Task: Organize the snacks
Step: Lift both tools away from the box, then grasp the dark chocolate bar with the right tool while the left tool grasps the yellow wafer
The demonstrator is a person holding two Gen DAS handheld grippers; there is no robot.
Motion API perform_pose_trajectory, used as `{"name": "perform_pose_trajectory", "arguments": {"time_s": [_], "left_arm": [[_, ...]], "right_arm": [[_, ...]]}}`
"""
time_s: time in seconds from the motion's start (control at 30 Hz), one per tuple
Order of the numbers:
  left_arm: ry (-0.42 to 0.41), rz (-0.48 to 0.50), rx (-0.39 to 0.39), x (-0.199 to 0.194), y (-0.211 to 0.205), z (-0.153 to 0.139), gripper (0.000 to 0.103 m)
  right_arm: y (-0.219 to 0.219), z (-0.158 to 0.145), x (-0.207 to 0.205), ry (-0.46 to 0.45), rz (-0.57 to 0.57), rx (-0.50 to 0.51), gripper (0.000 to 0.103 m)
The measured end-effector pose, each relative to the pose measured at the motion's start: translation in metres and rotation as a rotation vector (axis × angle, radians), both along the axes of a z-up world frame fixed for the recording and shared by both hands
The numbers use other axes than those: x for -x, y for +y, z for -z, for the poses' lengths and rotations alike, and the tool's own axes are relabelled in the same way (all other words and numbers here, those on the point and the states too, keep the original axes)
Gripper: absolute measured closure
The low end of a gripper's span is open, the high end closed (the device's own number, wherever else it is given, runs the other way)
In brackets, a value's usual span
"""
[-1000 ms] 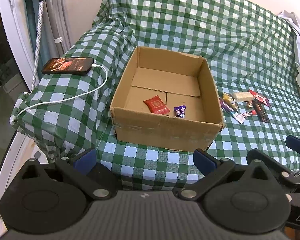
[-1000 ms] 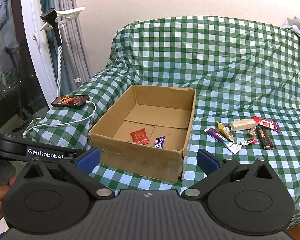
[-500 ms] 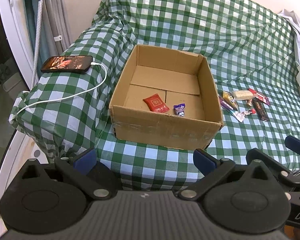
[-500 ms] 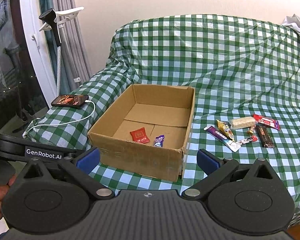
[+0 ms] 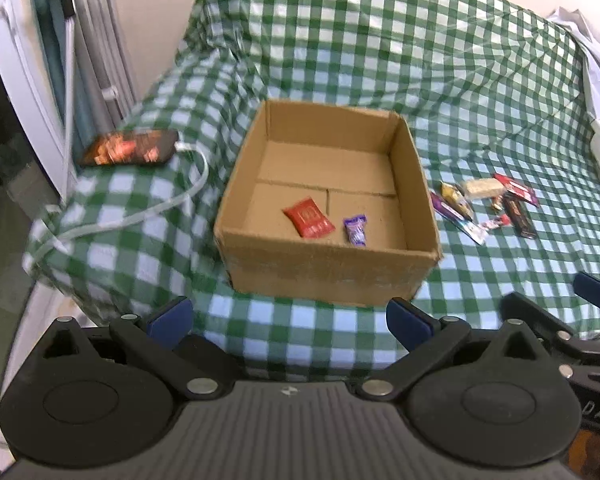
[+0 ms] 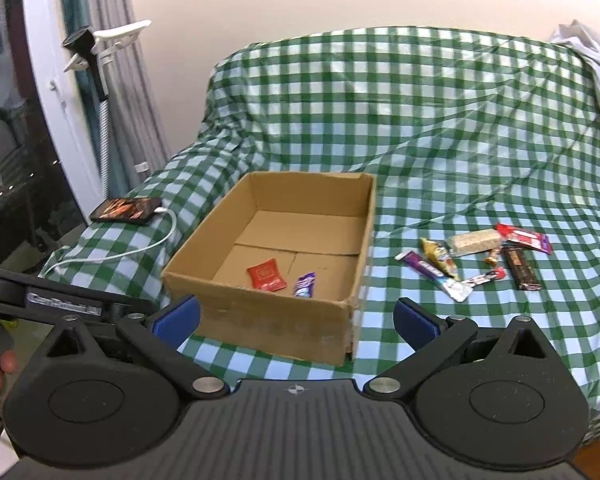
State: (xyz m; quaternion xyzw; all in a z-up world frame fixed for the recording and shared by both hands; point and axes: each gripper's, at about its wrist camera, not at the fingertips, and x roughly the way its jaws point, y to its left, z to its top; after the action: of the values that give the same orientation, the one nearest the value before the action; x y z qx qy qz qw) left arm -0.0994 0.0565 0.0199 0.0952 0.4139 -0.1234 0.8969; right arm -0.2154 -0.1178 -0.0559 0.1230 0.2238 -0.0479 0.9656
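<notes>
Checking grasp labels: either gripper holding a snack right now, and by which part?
Nothing held. Left gripper and right gripper are both open and empty, short of the cardboard box.

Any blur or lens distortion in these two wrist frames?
Left wrist: motion blur smears the phone and cable; cardboard box soft. Right wrist: sharper on the loose snacks, though the other gripper's label is smeared. Both: fisheye bending, dark corners.

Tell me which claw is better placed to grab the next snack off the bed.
Probably the right claw. The loose snacks lie right of the cardboard box, on its side. The left claw faces the box, which sits between it and the pile. Both are open and empty.
</notes>
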Motion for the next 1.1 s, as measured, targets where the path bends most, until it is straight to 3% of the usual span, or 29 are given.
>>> {"name": "perform_pose_trajectory", "arguments": {"time_s": [0.1, 0.4, 0.53, 0.67, 0.83, 1.1], "left_arm": [[0.003, 0.040, 0.002, -0.004, -0.010, -0.028, 0.000], [-0.067, 0.283, 0.201, 0.017, -0.053, -0.162, 0.000], [-0.124, 0.414, 0.239, 0.045, -0.089, -0.207, 0.000], [-0.078, 0.516, 0.268, 0.056, -0.120, -0.220, 0.000], [0.017, 0.522, 0.256, 0.049, -0.161, -0.209, 0.000], [-0.021, 0.621, 0.195, 0.052, -0.222, -0.202, 0.000]], "right_arm": [[-0.016, 0.001, 0.001, 0.001, 0.056, -0.006, 0.001], [-0.086, -0.004, 0.027, -0.019, 0.302, -0.019, 0.001], [-0.113, -0.003, 0.041, -0.015, 0.375, -0.013, 0.001], [-0.139, 0.003, 0.053, -0.013, 0.448, -0.018, 0.001], [-0.172, 0.013, 0.062, 0.004, 0.505, -0.066, 0.001], [-0.215, 0.030, 0.070, 0.014, 0.573, -0.094, 0.001]]}}
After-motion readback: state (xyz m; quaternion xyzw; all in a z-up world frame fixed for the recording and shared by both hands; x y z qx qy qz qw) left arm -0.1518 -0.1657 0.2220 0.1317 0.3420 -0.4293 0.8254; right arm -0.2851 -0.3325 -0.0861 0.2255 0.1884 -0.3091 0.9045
